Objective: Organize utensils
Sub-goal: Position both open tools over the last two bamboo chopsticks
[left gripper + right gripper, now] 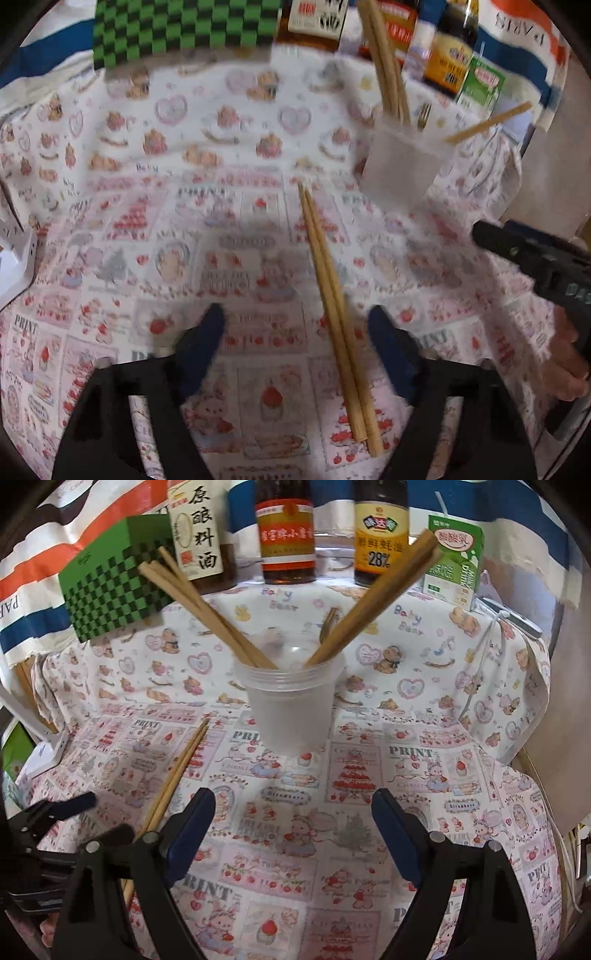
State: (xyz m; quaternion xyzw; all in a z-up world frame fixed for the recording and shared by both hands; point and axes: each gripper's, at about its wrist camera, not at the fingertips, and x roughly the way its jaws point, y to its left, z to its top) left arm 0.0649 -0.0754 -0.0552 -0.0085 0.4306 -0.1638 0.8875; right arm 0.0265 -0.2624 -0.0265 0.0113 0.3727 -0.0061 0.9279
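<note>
A pair of wooden chopsticks lies side by side on the printed tablecloth. My left gripper straddles the pair with its jaws apart. The sticks sit nearer the right finger, and neither pad touches them. A translucent plastic cup stands upright mid-table and holds two leaning bunches of chopsticks and a fork. My right gripper hovers in front of the cup, open, with nothing between its fingers. In the right wrist view the loose chopsticks run to the left gripper at lower left.
Sauce bottles line the back edge, with a green checkered box on the left and a green milk carton on the right. A white object sits at the left edge. The cloth drops off the table on the right.
</note>
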